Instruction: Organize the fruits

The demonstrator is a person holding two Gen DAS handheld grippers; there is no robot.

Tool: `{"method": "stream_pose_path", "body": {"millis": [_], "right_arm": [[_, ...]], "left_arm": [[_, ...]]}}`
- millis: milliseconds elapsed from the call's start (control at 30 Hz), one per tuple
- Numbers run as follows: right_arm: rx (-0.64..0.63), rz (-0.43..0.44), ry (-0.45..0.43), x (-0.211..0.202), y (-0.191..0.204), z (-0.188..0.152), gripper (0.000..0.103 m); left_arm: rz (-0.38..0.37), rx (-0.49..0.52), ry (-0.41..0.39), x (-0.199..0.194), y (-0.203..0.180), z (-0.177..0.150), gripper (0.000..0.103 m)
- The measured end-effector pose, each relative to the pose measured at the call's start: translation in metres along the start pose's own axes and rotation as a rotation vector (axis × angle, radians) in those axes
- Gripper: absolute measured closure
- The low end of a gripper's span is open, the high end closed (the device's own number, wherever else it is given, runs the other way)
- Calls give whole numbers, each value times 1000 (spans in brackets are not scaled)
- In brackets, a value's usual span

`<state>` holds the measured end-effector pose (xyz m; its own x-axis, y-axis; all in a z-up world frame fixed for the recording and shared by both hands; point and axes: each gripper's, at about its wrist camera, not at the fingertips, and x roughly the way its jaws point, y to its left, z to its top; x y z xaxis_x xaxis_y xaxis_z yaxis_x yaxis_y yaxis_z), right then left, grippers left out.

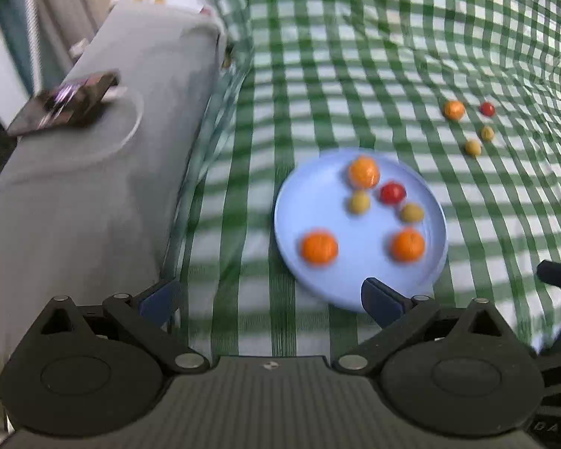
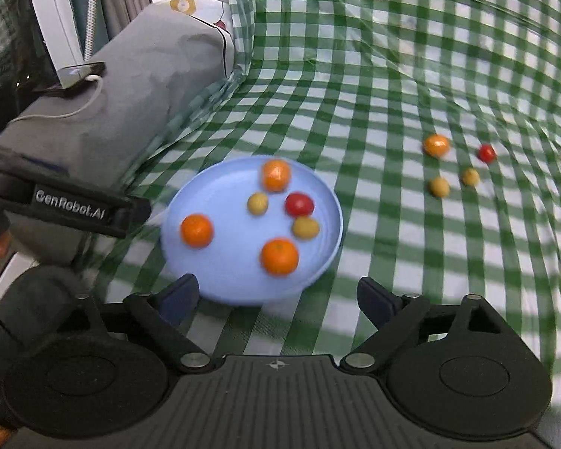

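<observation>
A light blue plate (image 1: 314, 202) (image 2: 213, 194) lies on the green checked cloth. It holds three oranges, a red tomato (image 1: 392, 192) (image 2: 299, 204) and two small yellow fruits. On the cloth to the far right lie an orange (image 1: 454, 109) (image 2: 436, 145), a red tomato (image 1: 487, 109) (image 2: 486, 153) and two yellow fruits (image 1: 473, 147) (image 2: 439, 186). My left gripper (image 1: 269, 299) is open and empty at the plate's near left edge. My right gripper (image 2: 278, 297) is open and empty at the plate's near edge.
A grey cushion (image 1: 93, 149) (image 2: 131, 86) lies left of the plate, with a phone (image 1: 63, 103) (image 2: 74, 76) and a white cable on it. The green checked cloth (image 1: 355, 56) (image 2: 392, 75) rises at the back. The left gripper's body (image 2: 67, 202) shows at the left.
</observation>
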<state>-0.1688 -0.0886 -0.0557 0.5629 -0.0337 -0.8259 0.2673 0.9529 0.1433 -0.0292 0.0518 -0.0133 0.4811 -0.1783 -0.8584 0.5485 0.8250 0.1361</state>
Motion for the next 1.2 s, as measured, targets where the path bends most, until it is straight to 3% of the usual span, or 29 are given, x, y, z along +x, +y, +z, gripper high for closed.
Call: {"method": "stream_pose_path", "body": {"millis": [300,533,833,1200], "right_arm": [[-22,-24,-110,-67,21,-22,3],[-45,-42,-175,-100,27,-33,3],[-44,-49,-230,-120,36,-41,2],[-38,-51,-245,-125,32,-42,2]], "left_arm": [[24,-17,6,-48,-5,-40,0],[26,-21,-49,-79,-8,-60,0],[20,2,-103,-102,-15,-70,0],[20,5,-104,-104,-17,-72,0]]}}
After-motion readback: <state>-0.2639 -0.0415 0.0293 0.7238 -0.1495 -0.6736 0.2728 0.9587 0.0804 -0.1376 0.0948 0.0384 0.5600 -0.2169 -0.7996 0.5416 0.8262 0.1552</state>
